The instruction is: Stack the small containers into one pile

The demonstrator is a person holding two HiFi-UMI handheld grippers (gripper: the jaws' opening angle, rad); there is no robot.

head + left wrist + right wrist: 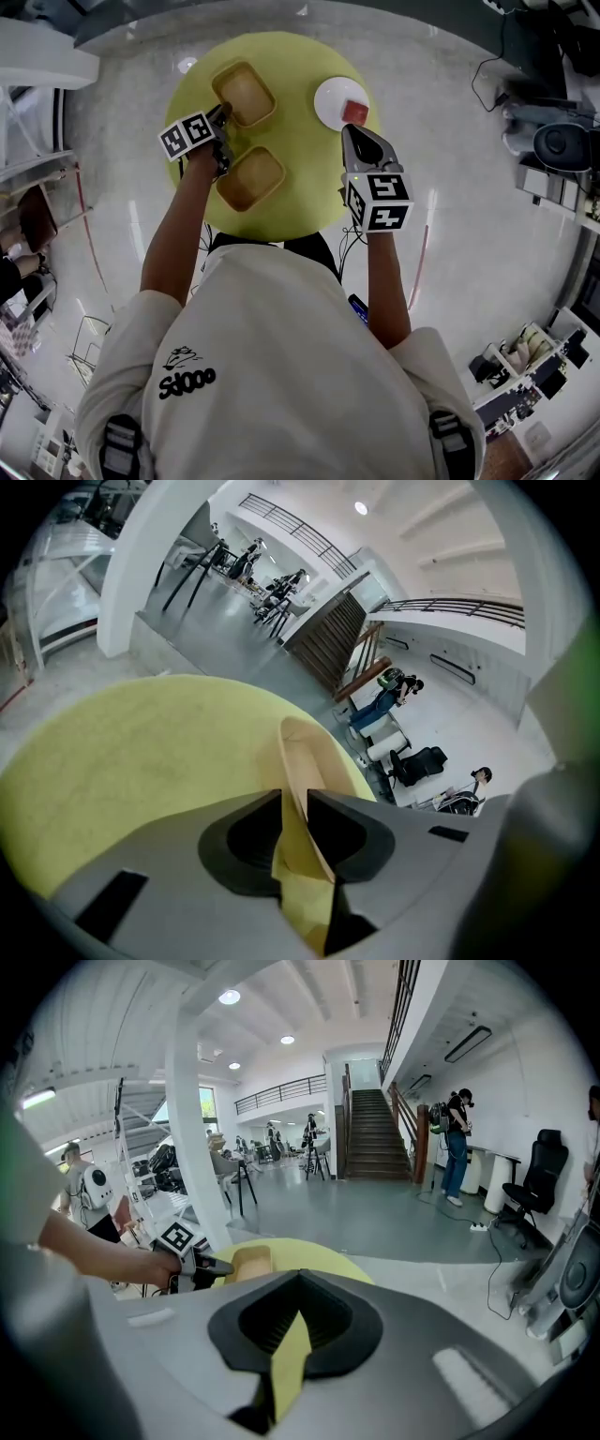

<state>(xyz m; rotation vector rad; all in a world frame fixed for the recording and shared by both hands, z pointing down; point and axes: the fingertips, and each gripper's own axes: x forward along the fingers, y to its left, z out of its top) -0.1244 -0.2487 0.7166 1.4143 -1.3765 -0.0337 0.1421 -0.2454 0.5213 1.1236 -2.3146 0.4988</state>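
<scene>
Two shallow tan containers are on the round yellow table (300, 202). The far container (247, 92) has its near-left rim pinched by my left gripper (223, 116). In the left gripper view the tan wall (307, 752) runs between the jaws of the left gripper (294, 806), which is shut on it. I cannot tell whether that container is lifted. The near container (251, 178) lies beside my left hand, untouched. My right gripper (352, 134) hovers over the table's right side, shut and holding nothing; in its own view the right gripper (298, 1279) shows only table between the jaws.
A white round dish (328, 101) with a red block (354, 112) in it sits at the table's far right, just beyond my right gripper. Pale polished floor surrounds the table. People, chairs and a staircase stand far off in the hall.
</scene>
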